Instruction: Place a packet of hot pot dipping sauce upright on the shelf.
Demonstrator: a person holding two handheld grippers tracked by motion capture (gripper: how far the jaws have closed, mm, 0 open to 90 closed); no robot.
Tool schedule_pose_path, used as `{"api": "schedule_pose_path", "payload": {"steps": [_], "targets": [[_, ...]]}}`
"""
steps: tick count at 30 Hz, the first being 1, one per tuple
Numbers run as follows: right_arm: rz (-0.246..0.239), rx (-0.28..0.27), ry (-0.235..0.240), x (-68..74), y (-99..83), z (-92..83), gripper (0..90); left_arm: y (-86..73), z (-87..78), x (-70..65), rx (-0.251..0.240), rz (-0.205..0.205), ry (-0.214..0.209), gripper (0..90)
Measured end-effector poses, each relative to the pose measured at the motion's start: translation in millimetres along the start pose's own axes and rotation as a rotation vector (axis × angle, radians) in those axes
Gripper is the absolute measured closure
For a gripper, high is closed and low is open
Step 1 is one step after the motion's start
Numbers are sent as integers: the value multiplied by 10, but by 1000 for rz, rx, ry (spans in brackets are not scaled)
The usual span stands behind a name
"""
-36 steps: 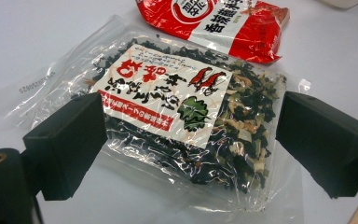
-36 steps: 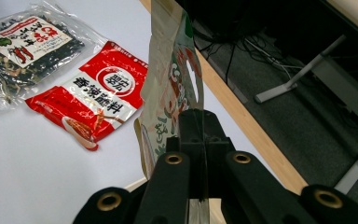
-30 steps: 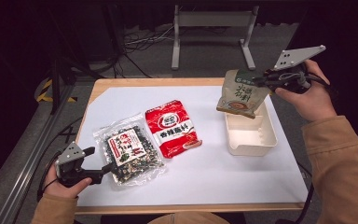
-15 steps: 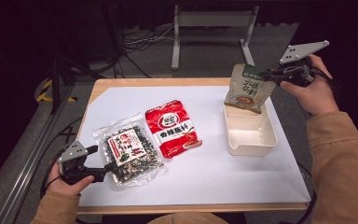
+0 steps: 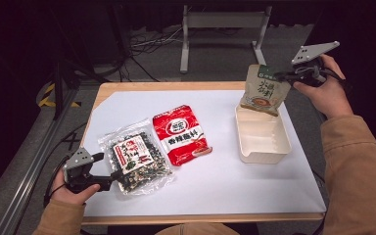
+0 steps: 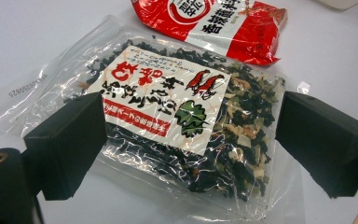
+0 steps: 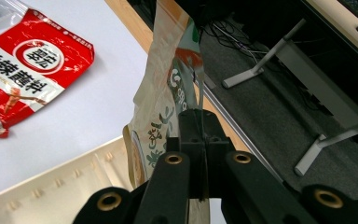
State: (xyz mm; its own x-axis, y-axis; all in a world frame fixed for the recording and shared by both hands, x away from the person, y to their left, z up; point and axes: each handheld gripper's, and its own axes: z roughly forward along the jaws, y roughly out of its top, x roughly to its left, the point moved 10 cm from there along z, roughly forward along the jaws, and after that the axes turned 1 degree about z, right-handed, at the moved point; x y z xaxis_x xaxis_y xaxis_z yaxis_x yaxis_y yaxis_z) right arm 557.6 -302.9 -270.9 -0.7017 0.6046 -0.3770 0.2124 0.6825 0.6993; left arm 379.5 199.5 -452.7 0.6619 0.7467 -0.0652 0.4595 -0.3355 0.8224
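Table [image 5: 254,196]: white top, wide bare room near person's side. Cream bin [image 5: 262,138] directly under right gripper [image 5: 283,77], nothing inside yet. Beige pouch [image 5: 264,90] pinched at top edge by fully closed jaws, hangs with bottom at bin's far rim; lowering in remains. Red packet [image 5: 181,133] and seaweed bag [image 6: 177,121] not binned. Left gripper [image 6: 186,140] wide open, astride seaweed bag, not gripping.

Each tool is black with a grey three-cornered plate on top. The left tool [image 5: 100,171], at seven o'clock in the high view, has broad, blocky black pads. The right tool [image 5: 280,77], at two o'clock, shows brass-coloured rivets on its black links. Both sleeves are tan.
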Motion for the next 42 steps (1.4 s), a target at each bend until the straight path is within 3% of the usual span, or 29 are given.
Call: {"api": "schedule_pose_path", "payload": {"steps": [21,26,35,42], "targets": [[-2,54,-62,-224,-132,365,895,-139,-109,6,13,-38,30,98],[-26,61,-56,-172,-104,449,894,-147,-100,9,17,-35,32,98],[-35,38,-6,4,-66,589,890,-121,-93,9,11,-29,23,98],[-30,71,11,86,-148,674,887,-89,-48,2,10,-24,11,98]]}}
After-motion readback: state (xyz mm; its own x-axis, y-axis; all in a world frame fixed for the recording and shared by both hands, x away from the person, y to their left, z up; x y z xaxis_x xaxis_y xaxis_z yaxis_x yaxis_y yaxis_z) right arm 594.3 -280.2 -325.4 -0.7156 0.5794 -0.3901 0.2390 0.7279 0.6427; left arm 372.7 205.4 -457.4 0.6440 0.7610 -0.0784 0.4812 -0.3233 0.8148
